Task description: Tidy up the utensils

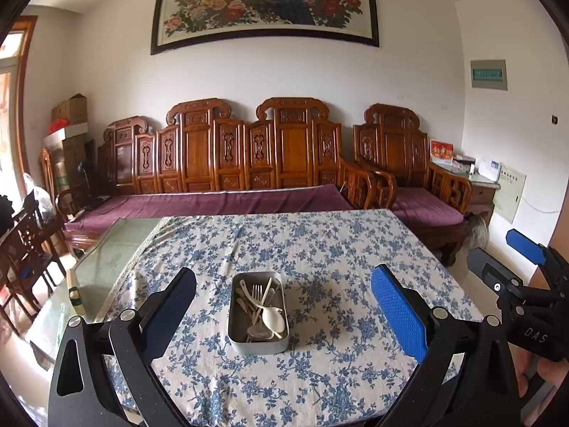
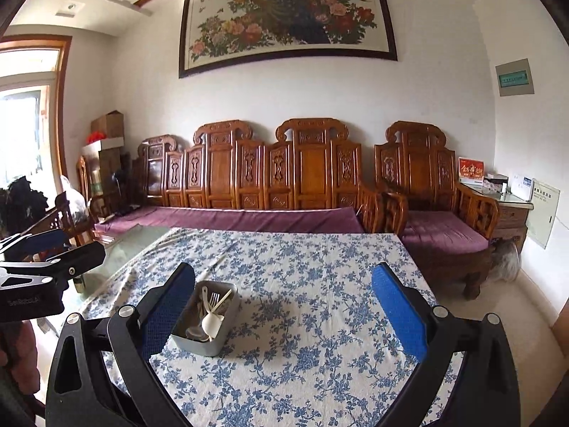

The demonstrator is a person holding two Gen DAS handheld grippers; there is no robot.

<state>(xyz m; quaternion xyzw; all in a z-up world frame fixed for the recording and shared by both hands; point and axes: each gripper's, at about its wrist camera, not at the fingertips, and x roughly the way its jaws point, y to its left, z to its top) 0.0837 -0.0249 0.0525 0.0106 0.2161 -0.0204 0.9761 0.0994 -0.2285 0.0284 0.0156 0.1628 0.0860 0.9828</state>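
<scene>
Utensils: pale plastic and metal cutlery (image 1: 261, 307) is seen gathered inside a grey rectangular metal tin (image 1: 234, 323); a white fork, a white spoon, a thin pale stick-like piece and at least one metal spoon can be made out, lying loosely crossed, not sorted by kind.
Tin position: the tin is set on the blue-and-white floral tablecloth (image 1: 320, 235) that covers most of the table, toward its near side; a strip of bare glass top (image 1: 103, 259) is left uncovered at the left.
Loose items: no cutlery is seen lying on the cloth outside the tin in either view.
Left hand-held gripper: the left hand-held gripper (image 1: 283, 307) is held above the near part of the table with its blue-padded fingers spread wide; nothing is gripped, and the tin is framed between the fingers further off.
Right hand-held gripper: the right hand-held gripper (image 2: 283, 307) is likewise spread wide and empty, beside the left one, with the tin seen by its left finger.
Progress: all visible cutlery is already contained in the tin, which fits a finished gathering; equally, a jumble waiting to be taken out and sorted would look the same, so the stage cannot be settled.
</scene>
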